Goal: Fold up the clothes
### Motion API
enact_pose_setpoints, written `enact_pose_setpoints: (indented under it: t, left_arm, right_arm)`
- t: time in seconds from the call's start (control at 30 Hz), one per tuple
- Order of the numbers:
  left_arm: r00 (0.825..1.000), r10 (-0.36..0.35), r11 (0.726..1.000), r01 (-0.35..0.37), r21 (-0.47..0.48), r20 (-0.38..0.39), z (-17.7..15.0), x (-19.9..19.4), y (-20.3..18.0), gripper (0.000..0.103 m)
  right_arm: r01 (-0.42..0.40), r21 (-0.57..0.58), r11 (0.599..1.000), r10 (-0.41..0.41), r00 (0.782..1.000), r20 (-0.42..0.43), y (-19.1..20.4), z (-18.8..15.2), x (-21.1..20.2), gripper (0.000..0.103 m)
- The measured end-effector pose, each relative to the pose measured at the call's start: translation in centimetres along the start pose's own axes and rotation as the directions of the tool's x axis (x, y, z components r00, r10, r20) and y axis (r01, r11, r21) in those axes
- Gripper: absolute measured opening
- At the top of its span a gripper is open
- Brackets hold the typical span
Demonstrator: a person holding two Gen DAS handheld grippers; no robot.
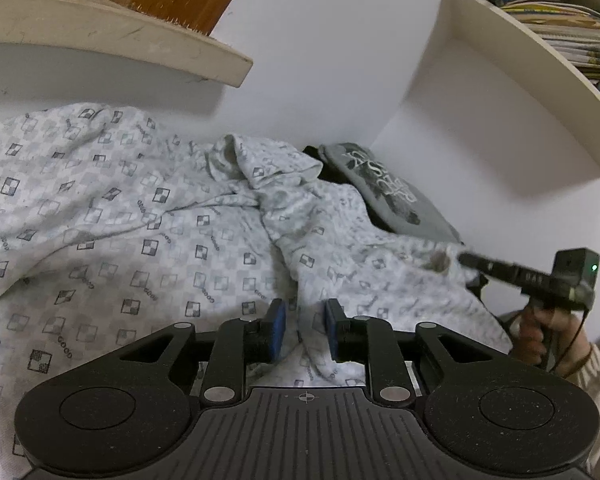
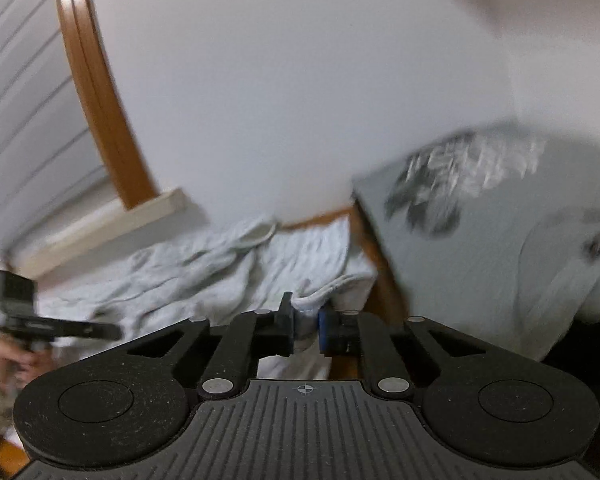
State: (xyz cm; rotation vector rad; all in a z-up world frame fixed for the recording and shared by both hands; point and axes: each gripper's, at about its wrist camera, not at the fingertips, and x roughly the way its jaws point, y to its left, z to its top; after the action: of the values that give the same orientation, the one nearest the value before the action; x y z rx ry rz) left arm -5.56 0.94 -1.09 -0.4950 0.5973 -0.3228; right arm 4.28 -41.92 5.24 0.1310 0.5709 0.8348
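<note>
Left claw (image 1: 306,330) half-open around checked garment (image 1: 140,232) fold, right claw (image 2: 305,330) pinching its hem

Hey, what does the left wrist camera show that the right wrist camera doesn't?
Only the left wrist view shows the checkered print on the white garment, a shelf of books at upper right, and the left tool with its jaws apart over a fold of cloth.

Only the right wrist view shows slatted blinds, a curved wooden frame, and the right tool pinching the garment's edge.

Both show the white garment, the grey printed T-shirt against the wall, and the other tool held in a hand.
</note>
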Motion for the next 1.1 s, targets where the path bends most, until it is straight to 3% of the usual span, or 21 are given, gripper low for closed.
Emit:
enact_pose_setpoints:
  t: [0.13, 0.2, 0.27, 0.4, 0.6, 0.63, 0.67, 0.7, 0.87, 1.1]
  left_arm:
    - [1.000, 0.007, 1.000, -0.007, 0.002, -0.007, 0.0, 0.1, 0.1, 0.030]
    - [1.000, 0.008, 1.000, -0.008, 0.000, -0.011, -0.1, 0.1, 0.1, 0.030]
    - [1.000, 0.008, 1.000, -0.008, 0.001, -0.013, -0.1, 0.1, 0.1, 0.030]
    - [1.000, 0.007, 1.000, -0.007, 0.006, -0.015, -0.1, 0.1, 0.1, 0.038]
    - [1.000, 0.020, 0.999, -0.019, 0.032, -0.020, -0.1, 0.0, -0.4, 0.039]
    - [1.000, 0.023, 0.999, -0.023, 0.036, -0.019, -0.2, 0.0, -0.5, 0.039]
    - [0.999, 0.027, 0.999, -0.026, 0.040, -0.018, -0.2, 0.0, -0.6, 0.039]
    - [0.999, 0.030, 0.999, -0.030, 0.042, -0.015, -0.2, 0.0, -0.6, 0.039]
    - [0.999, 0.039, 0.998, -0.039, 0.039, 0.006, -0.2, -0.5, -0.5, 0.042]
    - [0.999, 0.047, 0.998, -0.047, 0.044, 0.004, -0.1, -0.5, -0.3, 0.047]
  right_arm:
    - [0.006, -0.009, 1.000, -0.006, 1.000, -0.030, -0.1, -1.2, -0.4, 0.014]
    - [0.008, -0.014, 1.000, -0.009, 0.999, -0.045, -0.2, -1.7, -0.6, 0.025]
    - [0.011, -0.019, 1.000, -0.012, 0.998, -0.060, -0.2, -2.3, -0.7, 0.044]
    - [0.016, -0.029, 0.999, -0.019, 0.996, -0.090, -0.3, -3.5, -1.1, 0.044]
    - [-0.012, -0.062, 0.998, 0.003, 0.989, -0.145, 0.7, -4.4, -0.3, 0.043]
    - [-0.021, -0.069, 0.997, 0.010, 0.988, -0.156, 1.0, -4.5, 0.0, 0.039]
    - [-0.031, -0.077, 0.997, 0.018, 0.986, -0.167, 1.3, -4.5, 0.3, 0.016]
    - [-0.034, -0.090, 0.995, 0.018, 0.984, -0.176, 1.6, -4.6, 0.5, 0.003]
    - [0.076, -0.157, 0.985, -0.096, 0.988, -0.122, 1.1, -3.4, -2.8, 0.001]
    - [0.105, -0.133, 0.986, -0.121, 0.986, -0.119, 0.4, -3.1, -2.8, 0.002]
